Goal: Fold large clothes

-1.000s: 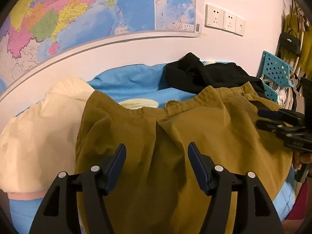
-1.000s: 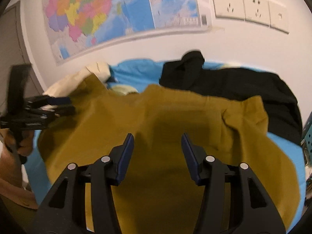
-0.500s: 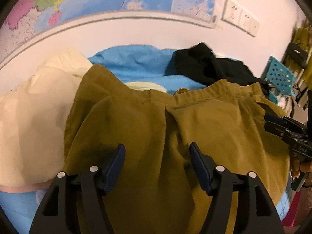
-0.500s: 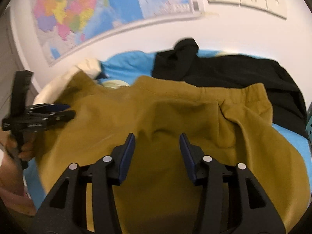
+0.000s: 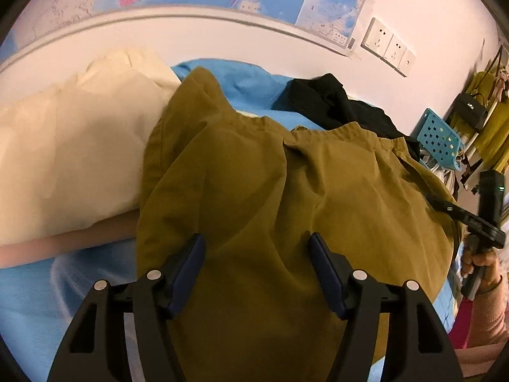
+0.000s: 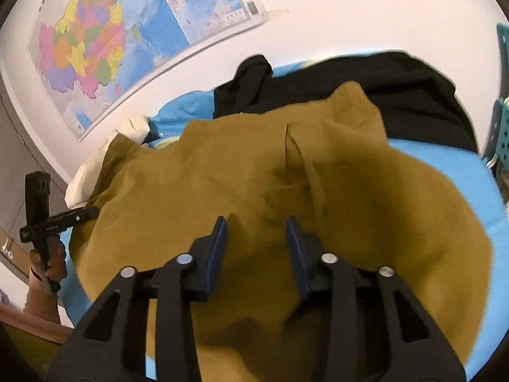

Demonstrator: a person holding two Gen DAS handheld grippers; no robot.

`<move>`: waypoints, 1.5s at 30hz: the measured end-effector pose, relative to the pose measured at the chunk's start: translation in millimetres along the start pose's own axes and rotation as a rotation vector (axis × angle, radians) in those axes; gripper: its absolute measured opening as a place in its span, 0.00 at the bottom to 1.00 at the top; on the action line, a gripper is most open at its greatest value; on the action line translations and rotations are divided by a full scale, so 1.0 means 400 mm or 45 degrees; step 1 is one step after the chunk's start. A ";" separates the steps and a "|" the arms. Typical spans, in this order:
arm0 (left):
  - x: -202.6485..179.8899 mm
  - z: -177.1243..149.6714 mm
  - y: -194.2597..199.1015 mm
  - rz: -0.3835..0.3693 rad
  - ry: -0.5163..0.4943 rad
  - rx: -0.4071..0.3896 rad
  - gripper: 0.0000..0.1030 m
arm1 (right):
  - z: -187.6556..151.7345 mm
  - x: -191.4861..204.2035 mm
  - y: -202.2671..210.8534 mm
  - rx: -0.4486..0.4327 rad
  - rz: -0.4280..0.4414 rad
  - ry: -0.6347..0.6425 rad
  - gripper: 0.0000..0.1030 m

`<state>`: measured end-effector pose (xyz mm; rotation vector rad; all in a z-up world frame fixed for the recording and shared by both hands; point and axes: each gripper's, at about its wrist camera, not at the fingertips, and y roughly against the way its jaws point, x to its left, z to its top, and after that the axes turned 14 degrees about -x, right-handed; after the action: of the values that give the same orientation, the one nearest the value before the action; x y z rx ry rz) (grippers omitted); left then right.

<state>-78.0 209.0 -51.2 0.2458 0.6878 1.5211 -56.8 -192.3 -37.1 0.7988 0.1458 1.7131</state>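
The brown pants (image 5: 286, 197) lie spread flat on the blue bed (image 5: 38, 293), ready for folding; the left claw (image 5: 256, 273) and right claw (image 6: 256, 254) hang open above, gripping nothing.

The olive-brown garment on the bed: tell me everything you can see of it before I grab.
The olive-brown garment looks like woven cotton, matte and creased. A gathered band runs along its far edge, with a vertical seam or slit near the middle. It lies spread, unfolded, on the blue sheet, its left side lapping the cream garment, its far edge meeting the black garment. Both grippers, left and right, hover open above it, gripping nothing.
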 end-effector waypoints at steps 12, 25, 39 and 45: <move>0.068 -0.074 0.069 -0.076 0.106 -0.003 0.66 | -0.053 -0.085 0.081 -0.032 -0.198 -0.081 0.51; 0.073 -0.099 0.173 -0.085 0.149 -0.082 0.75 | -0.107 0.391 0.043 -0.027 0.265 0.586 0.80; 0.057 -0.228 0.201 -0.194 0.270 0.018 0.81 | -0.335 0.576 -0.110 0.075 0.174 1.298 0.81; 0.026 -0.224 0.153 -0.327 0.351 0.027 0.87 | -0.260 0.538 -0.110 0.057 0.210 1.078 0.40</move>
<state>-179.2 199.5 -90.7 -0.0386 0.9172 1.3128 -99.2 46.8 -45.0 0.0683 0.7078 2.1183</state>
